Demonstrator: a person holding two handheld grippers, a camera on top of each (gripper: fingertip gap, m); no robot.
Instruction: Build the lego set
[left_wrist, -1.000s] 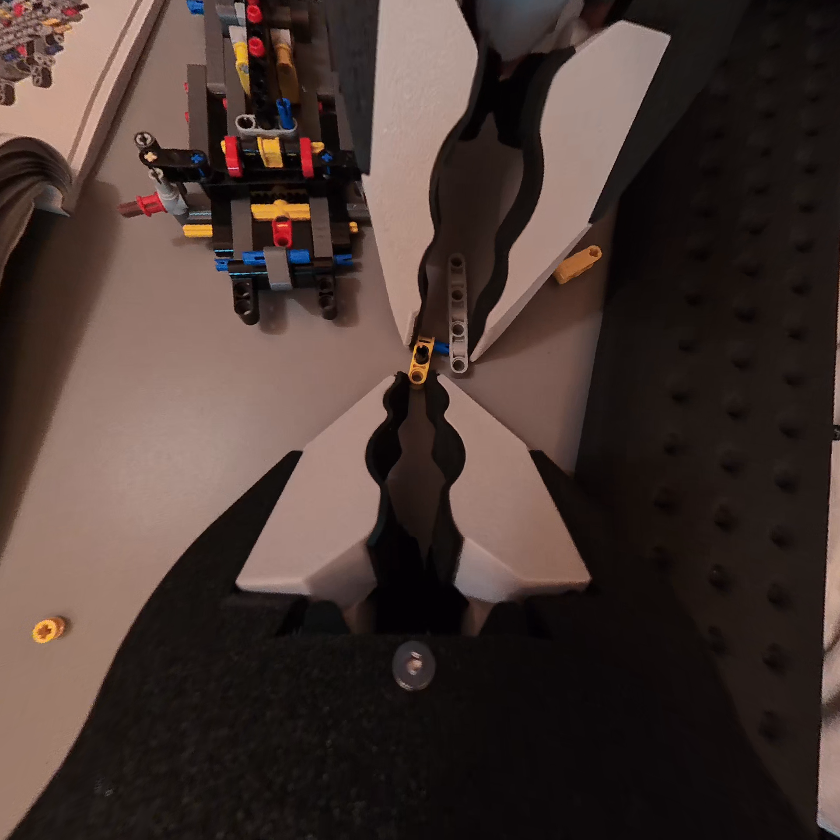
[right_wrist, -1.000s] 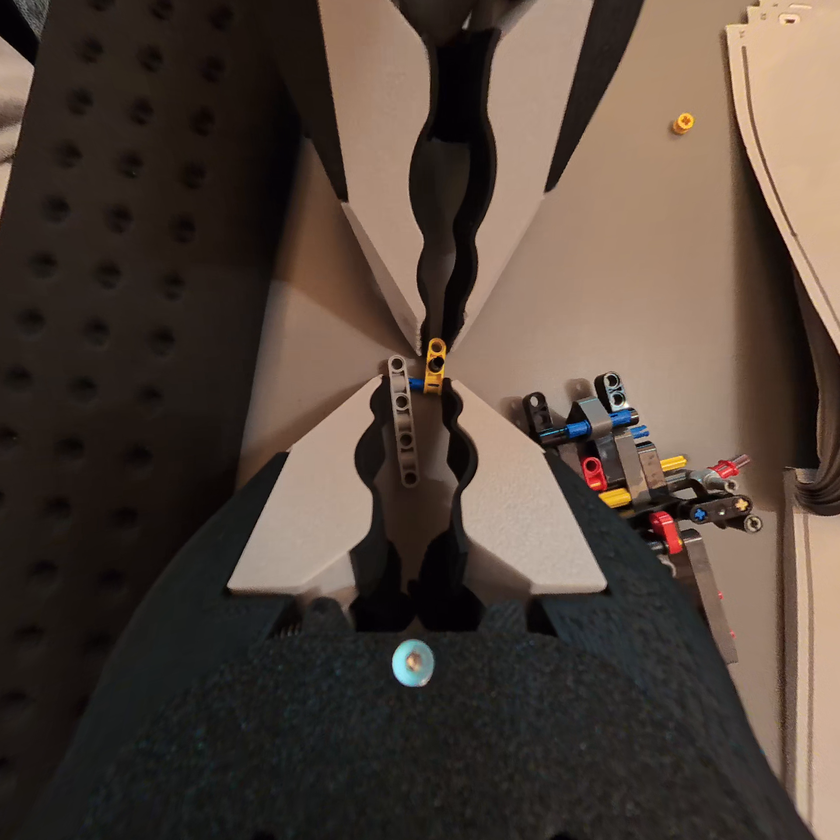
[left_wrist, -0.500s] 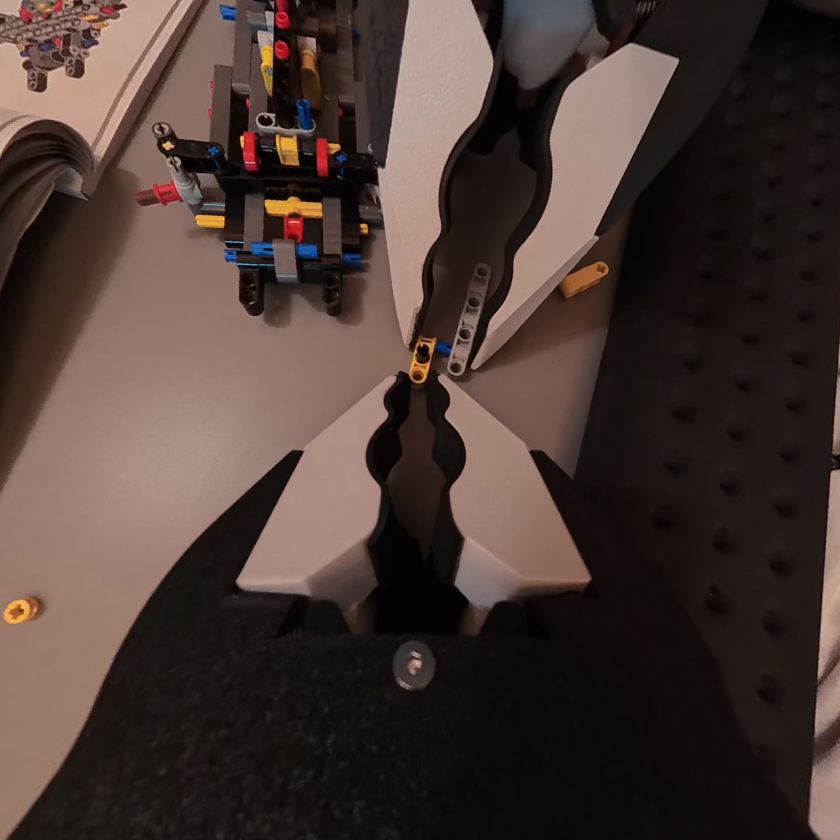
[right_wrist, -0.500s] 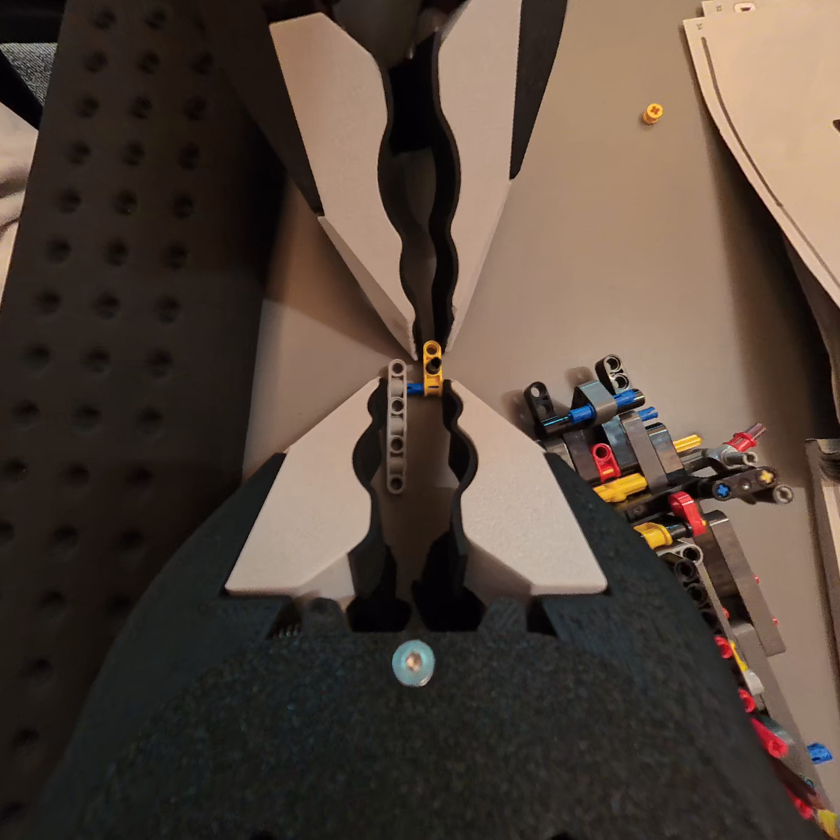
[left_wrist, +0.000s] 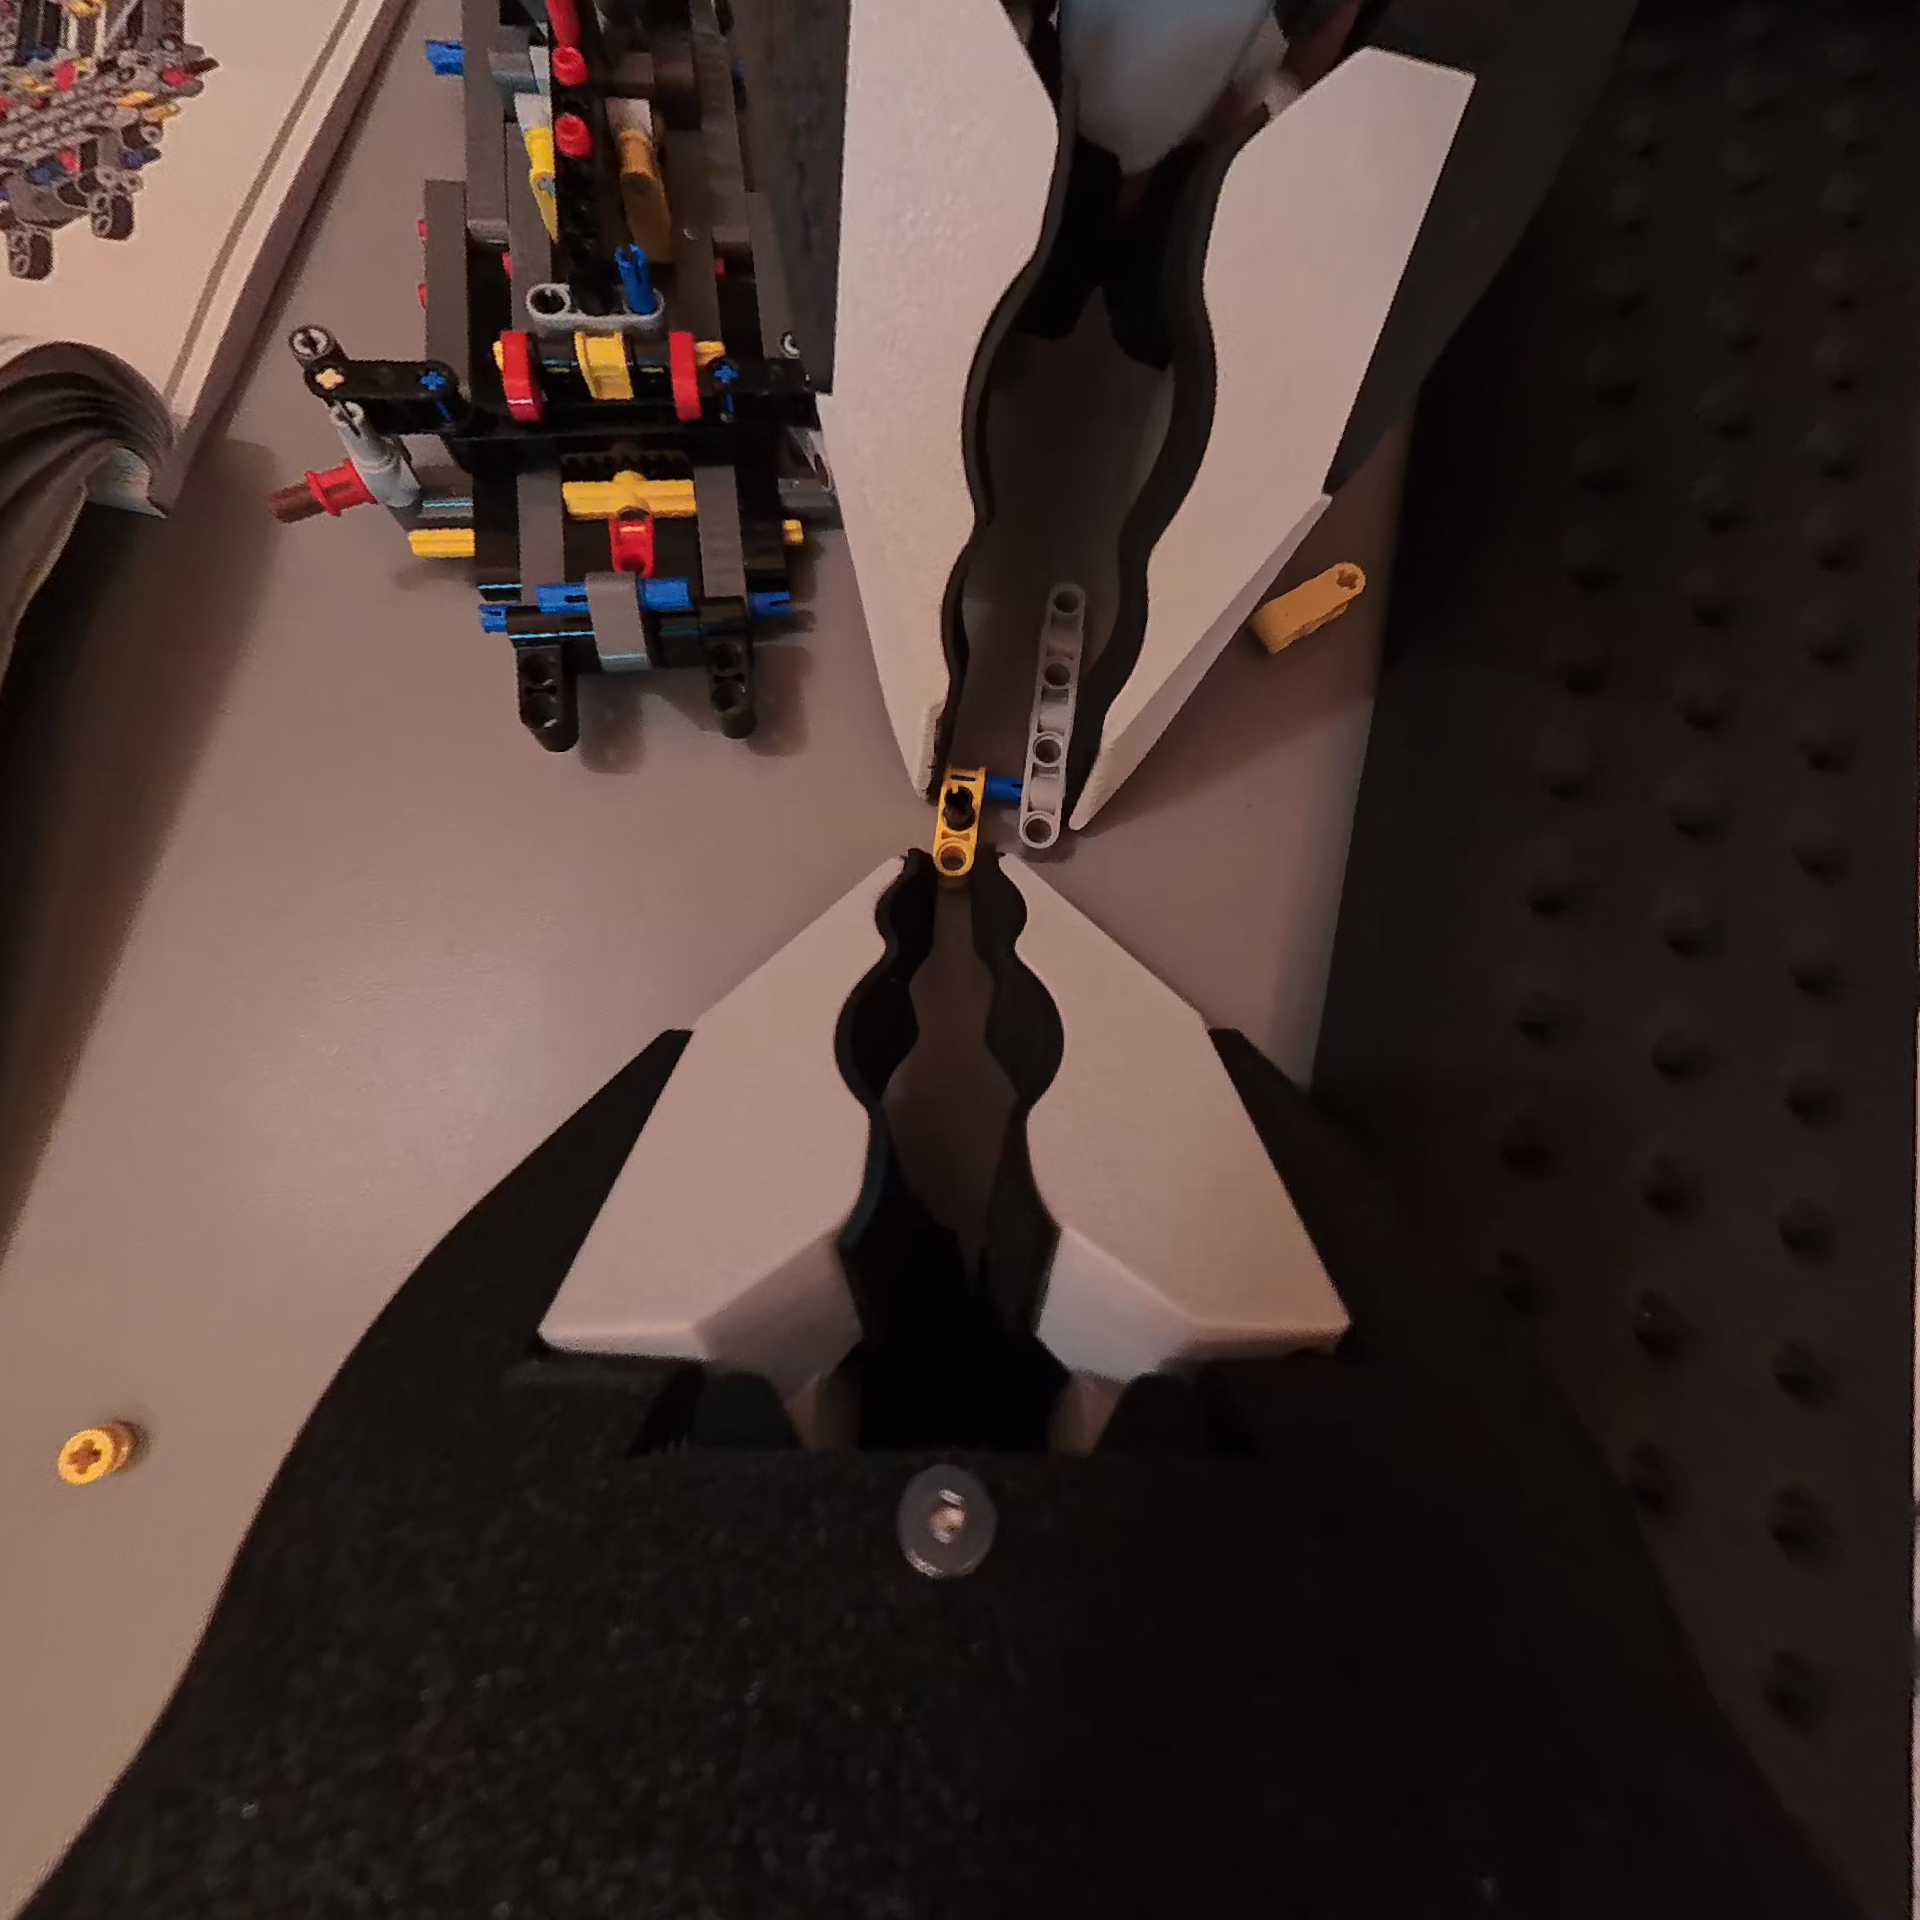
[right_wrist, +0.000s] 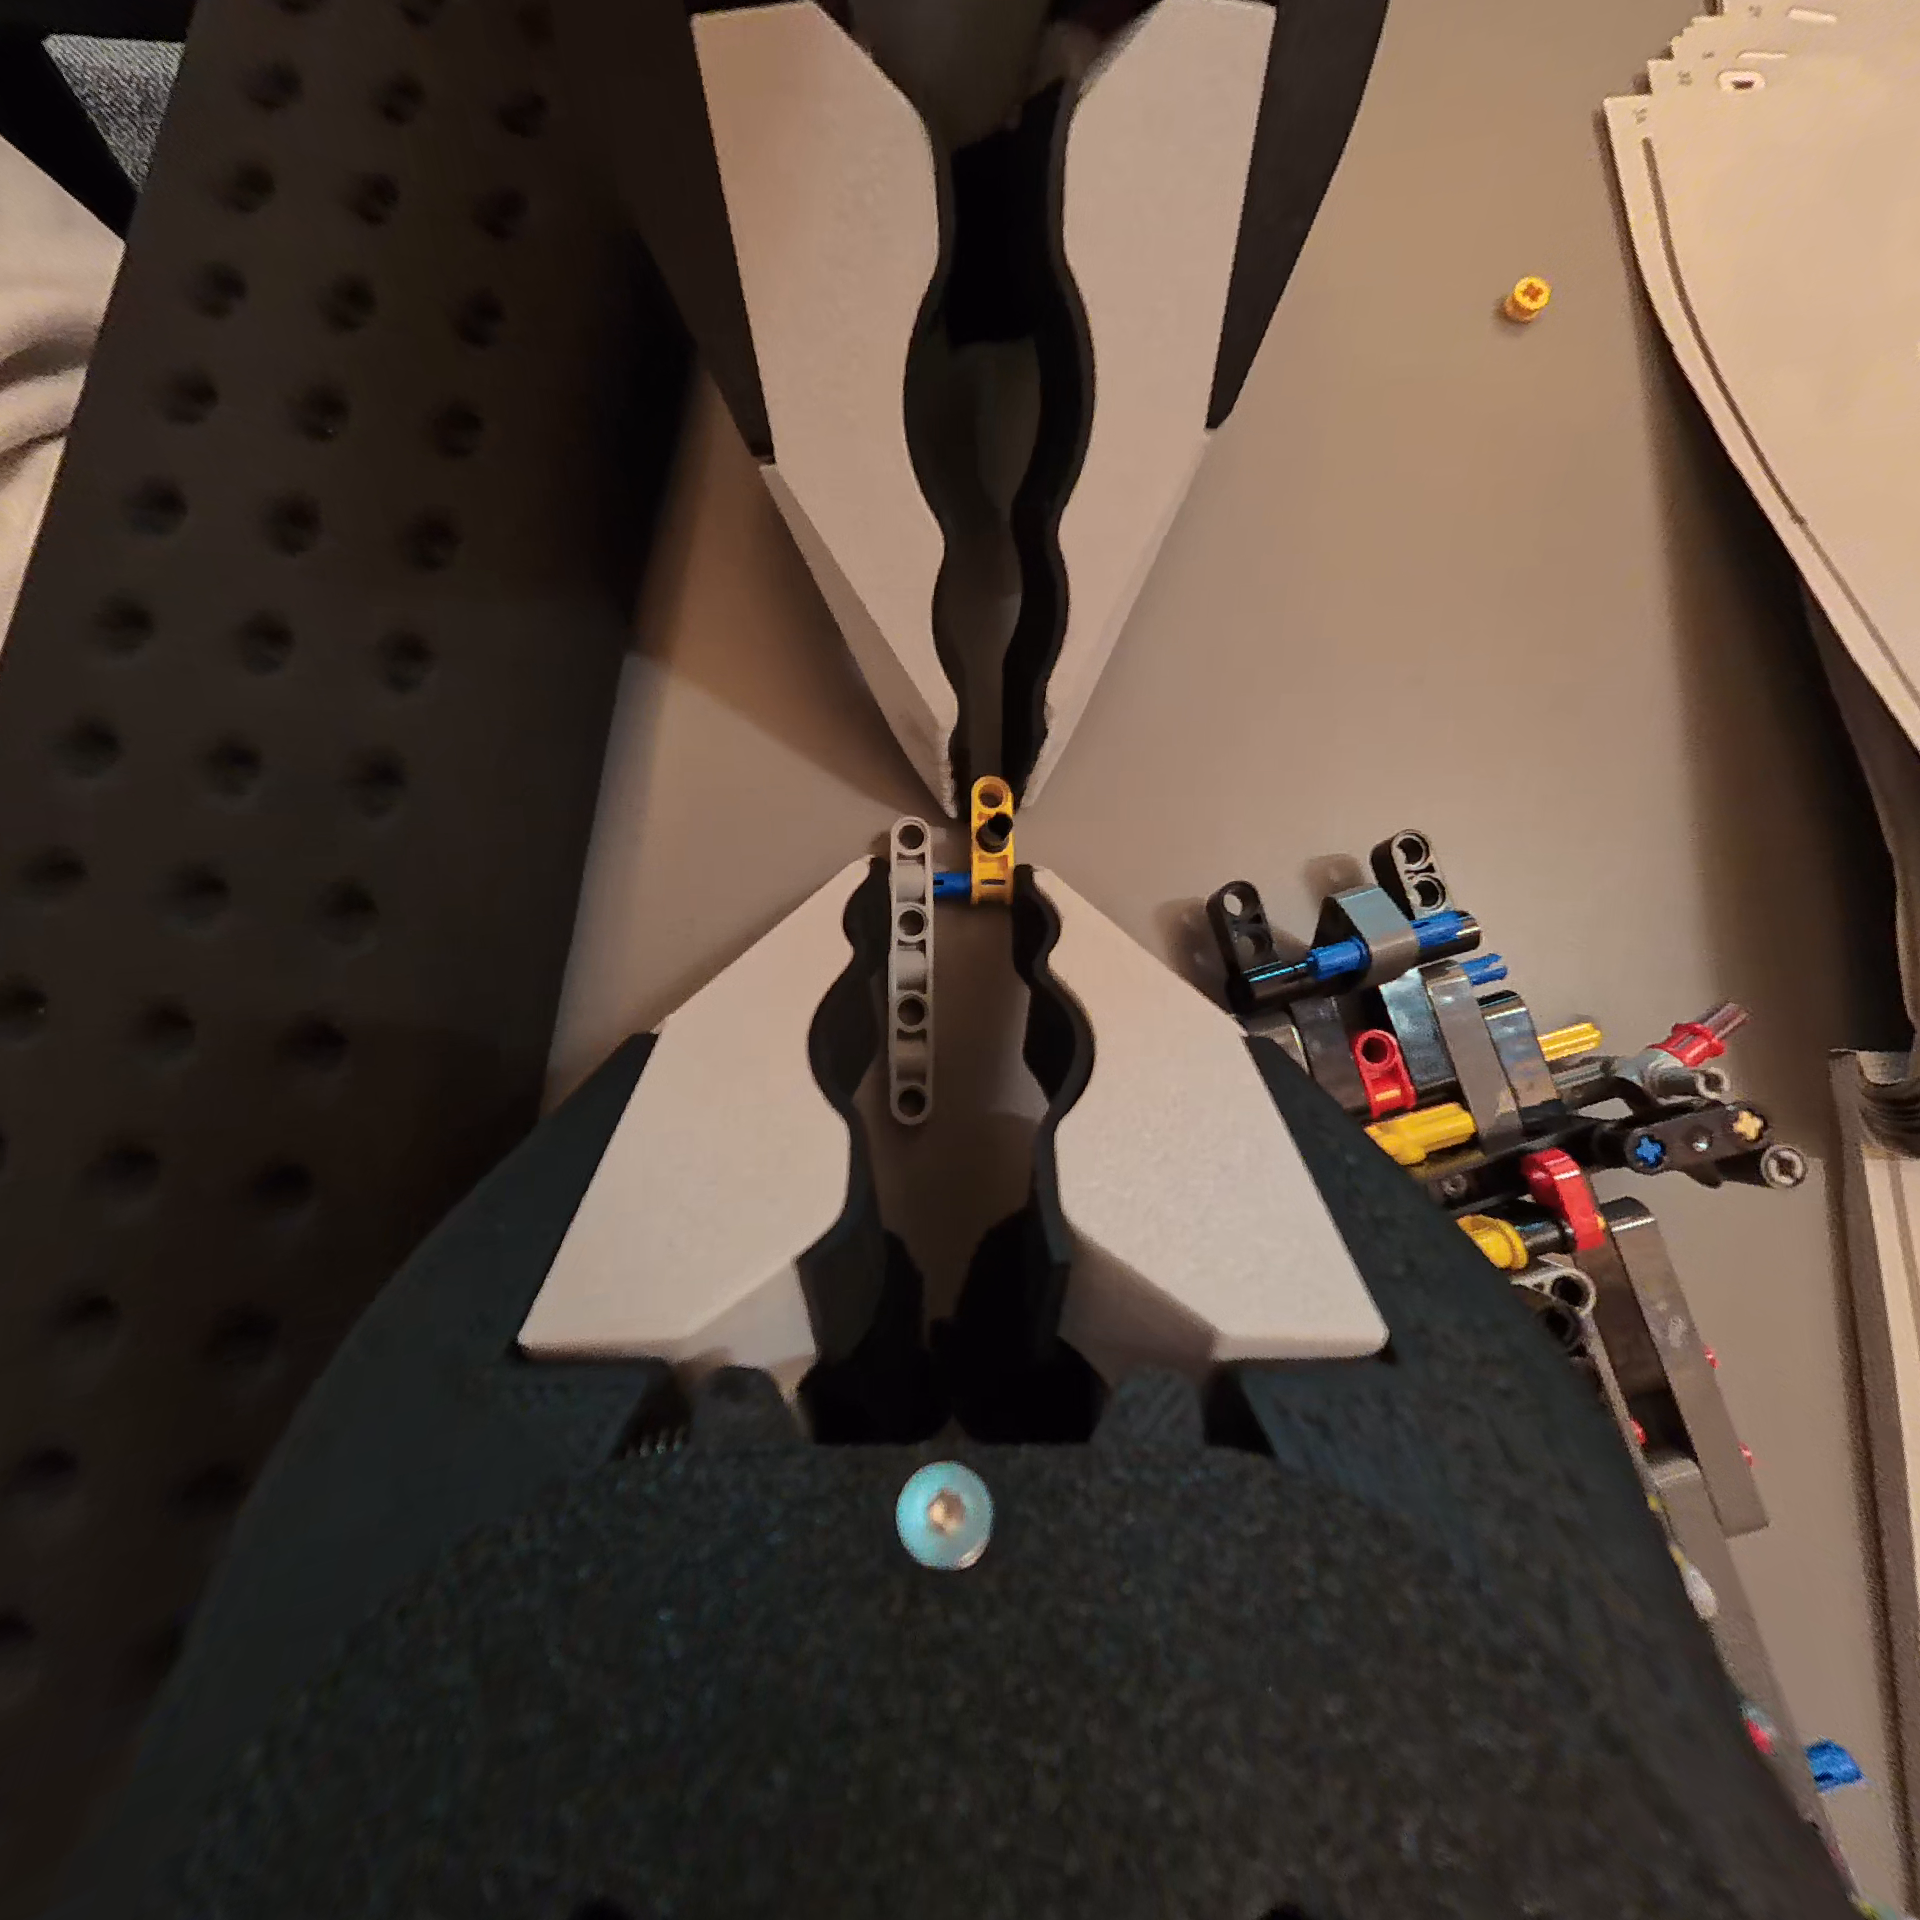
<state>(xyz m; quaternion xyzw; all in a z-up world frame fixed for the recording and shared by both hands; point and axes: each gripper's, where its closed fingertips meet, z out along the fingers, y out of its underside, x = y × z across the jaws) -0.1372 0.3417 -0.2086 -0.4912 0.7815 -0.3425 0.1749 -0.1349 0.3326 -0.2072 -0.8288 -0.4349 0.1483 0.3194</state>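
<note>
Left gripper (left_wrist: 954, 868) clamps yellow connector (left_wrist: 959, 821), right gripper (right_wrist: 940, 894) grips grey beam (right_wrist: 912, 982) — blue pin (right_wrist: 951, 884) joins them, tips nearly touching.

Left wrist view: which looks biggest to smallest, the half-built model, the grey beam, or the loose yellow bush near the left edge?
1. Half-built model
2. Grey beam
3. Yellow bush, which looks smallest even though it lies nearer the camera.

Beige table (left_wrist: 312, 987): lego build (left_wrist: 613, 499), booklet (left_wrist: 94, 343).
</note>
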